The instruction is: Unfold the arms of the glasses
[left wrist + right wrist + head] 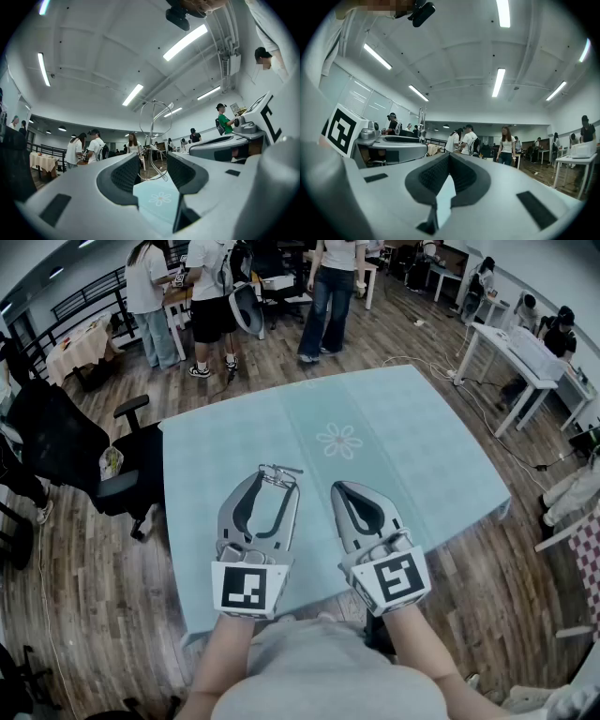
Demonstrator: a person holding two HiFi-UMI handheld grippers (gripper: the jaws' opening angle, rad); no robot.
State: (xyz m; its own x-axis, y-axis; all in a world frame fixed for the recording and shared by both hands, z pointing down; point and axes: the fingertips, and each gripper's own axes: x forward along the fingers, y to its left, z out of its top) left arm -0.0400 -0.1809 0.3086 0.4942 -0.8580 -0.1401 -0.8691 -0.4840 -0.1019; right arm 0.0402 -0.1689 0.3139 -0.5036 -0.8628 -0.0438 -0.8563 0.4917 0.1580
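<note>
- One pair of thin wire glasses (153, 123) is pinched upright by the grey left gripper (278, 474).
- Beside it, the grey right gripper (339, 487) has jaws pressed together, holding nothing, above the pale blue tablecloth (412, 427).

Legible text, brands and numbers: we find none in any view. Coded markings only:
- one black-and-white square marker (249, 588) on the rear face of the left gripper (277, 474)
- a second marker (398, 579) on the right gripper (343, 487)

We cannot read either as characters.
</note>
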